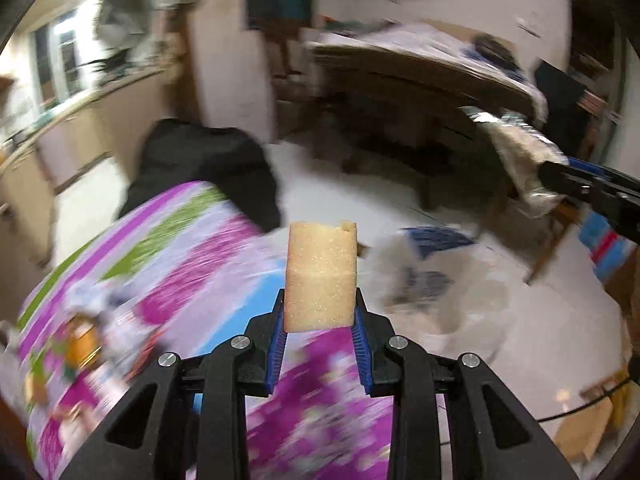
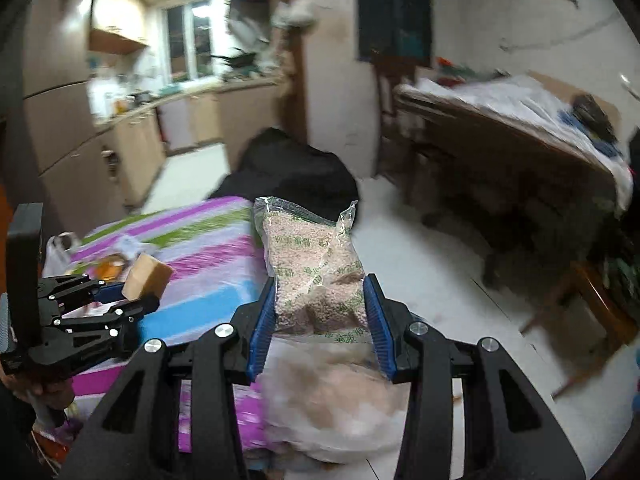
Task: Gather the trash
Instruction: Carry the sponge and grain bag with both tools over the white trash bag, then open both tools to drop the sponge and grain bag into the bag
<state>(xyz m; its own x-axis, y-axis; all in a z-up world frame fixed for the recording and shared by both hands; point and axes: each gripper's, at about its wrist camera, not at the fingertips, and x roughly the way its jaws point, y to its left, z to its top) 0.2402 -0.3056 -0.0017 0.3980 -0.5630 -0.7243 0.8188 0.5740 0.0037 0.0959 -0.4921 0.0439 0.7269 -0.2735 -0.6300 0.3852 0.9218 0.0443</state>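
Your left gripper (image 1: 320, 320) pinches tan foam sponge block (image 1: 322, 276); right gripper (image 2: 322, 320) clamps clear plastic pellet bag (image 2: 316, 276). Black trash bag (image 2: 296, 168) ahead: keep both grips firm, release directly above it.

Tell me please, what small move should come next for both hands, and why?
Probably carry both items on toward the black bag and stop above it. The left gripper is shut on a yellow sponge block, and the right gripper is shut on a clear packet of grains. The black bag, likely for trash, sits on the floor beyond the striped cloth, so neither item is over it yet.
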